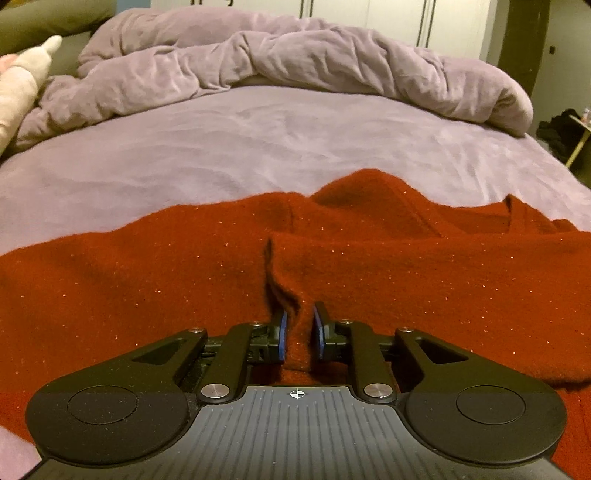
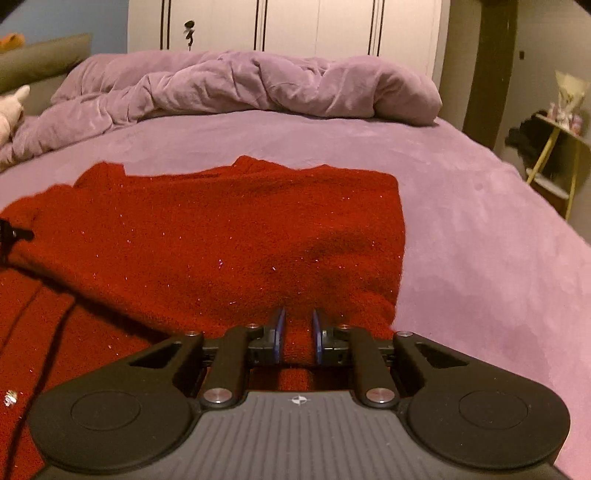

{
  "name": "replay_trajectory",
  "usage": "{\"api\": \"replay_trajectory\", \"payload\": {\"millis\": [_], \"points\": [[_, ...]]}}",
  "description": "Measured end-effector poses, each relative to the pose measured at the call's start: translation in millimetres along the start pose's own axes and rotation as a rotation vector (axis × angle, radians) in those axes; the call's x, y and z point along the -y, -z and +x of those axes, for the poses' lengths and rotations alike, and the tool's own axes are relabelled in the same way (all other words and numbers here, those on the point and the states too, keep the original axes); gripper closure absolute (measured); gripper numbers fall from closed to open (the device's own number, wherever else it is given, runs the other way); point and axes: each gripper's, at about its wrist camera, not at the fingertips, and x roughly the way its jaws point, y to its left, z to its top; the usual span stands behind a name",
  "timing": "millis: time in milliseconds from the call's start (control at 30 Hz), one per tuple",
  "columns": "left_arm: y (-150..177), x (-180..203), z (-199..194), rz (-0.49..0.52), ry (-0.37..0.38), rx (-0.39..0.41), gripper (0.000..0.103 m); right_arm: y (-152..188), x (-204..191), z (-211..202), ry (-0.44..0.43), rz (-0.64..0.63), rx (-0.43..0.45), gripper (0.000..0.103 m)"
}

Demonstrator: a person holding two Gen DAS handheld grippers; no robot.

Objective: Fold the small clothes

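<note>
At the far left of the left wrist view a pale plush toy (image 1: 22, 77) lies against an olive headboard (image 1: 44, 22), and beside it a rumpled lilac duvet (image 1: 295, 62) is heaped across the far end of the bed, whose lilac sheet (image 1: 229, 147) runs smooth toward the camera. The task's thing, a red glitter-flecked knit garment (image 1: 147, 277), is spread on the near part of that sheet, wrinkled into a ridge at its middle — and the left gripper (image 1: 300, 325) is clenched on that ridge, a pinch of red fabric standing between its blue pads (image 1: 283, 332) with the cloth filling the narrow gap. To the right, off the bed, a dark bundle sits on a yellow-legged stand (image 1: 576, 144). In the right wrist view the same garment (image 2: 221, 229) lies with its right edge folded straight on the sheet (image 2: 480, 240); a black fingertip of the other gripper shows at the left border, touching the cloth. The right gripper (image 2: 298, 332) sits at the garment's near right corner, jaws drawn close and grasping a fold of the red knit between its pads (image 2: 316, 332). Behind the duvet (image 2: 240, 85) stands a white wardrobe (image 2: 288, 26), and at the right a dark post (image 2: 487, 74).
</note>
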Motion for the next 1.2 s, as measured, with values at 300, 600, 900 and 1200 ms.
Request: {"api": "replay_trajectory", "payload": {"millis": [300,600,900,1200], "points": [[4,-33,-36,-0.138,0.017,-0.055,0.013,-4,-21,-33,0.089,-0.031,-0.020,0.058],[63,-184,-112,-0.460,0.076,0.079,0.008,55,-39,-119,-0.071,0.113,-0.052,0.033],[105,-351,-114,-1.016,0.025,0.187,0.050,65,-54,-125,-0.036,0.166,-0.082,0.033],[122,-404,-81,-1.274,0.084,0.255,0.091,70,-63,-120,-0.017,0.147,-0.078,0.031]]}}
